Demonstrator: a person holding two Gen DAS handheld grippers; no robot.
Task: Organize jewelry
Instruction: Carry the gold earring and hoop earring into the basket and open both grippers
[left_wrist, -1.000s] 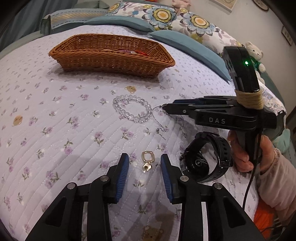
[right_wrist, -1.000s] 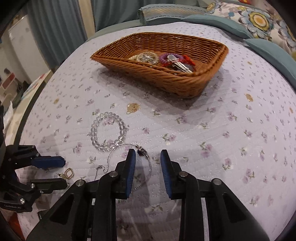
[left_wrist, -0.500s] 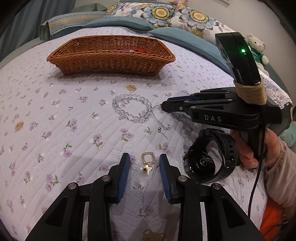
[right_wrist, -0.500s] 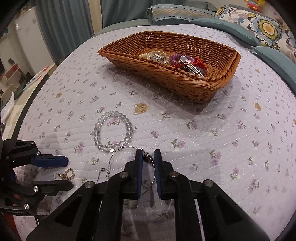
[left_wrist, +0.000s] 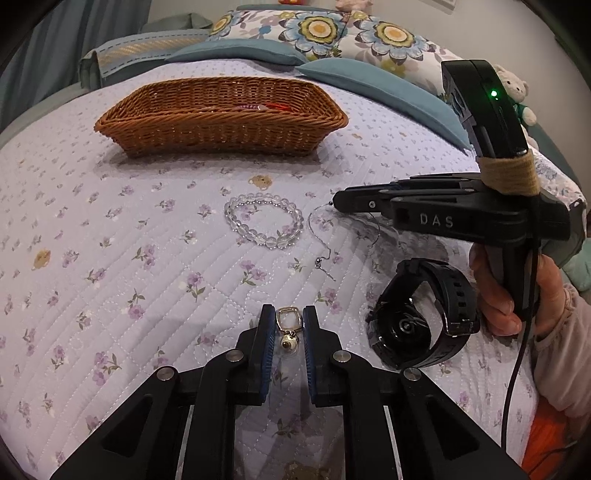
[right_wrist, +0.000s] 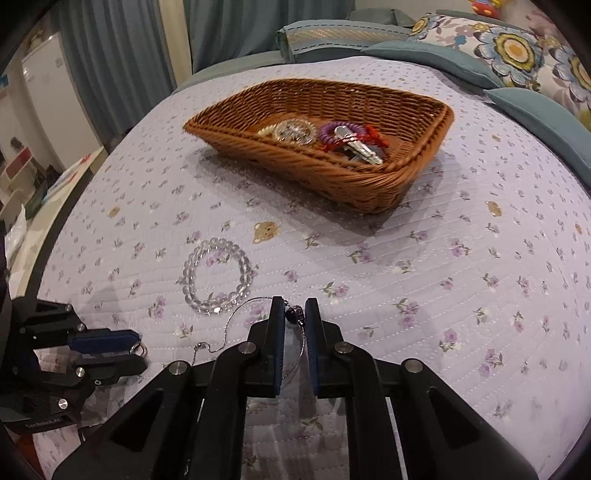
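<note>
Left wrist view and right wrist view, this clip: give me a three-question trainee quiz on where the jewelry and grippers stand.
1. True or false: the clear bead bracelet lies inside the wicker basket.
2. Which item sits between the left gripper pads? A) black watch B) gold clasp charm C) purple hair tie
3. Fill in: the right gripper brackets the dark bead of the thin silver ____.

Key: 1 false, it lies on the quilt in front of the basket; 2 B; 3 chain.
</note>
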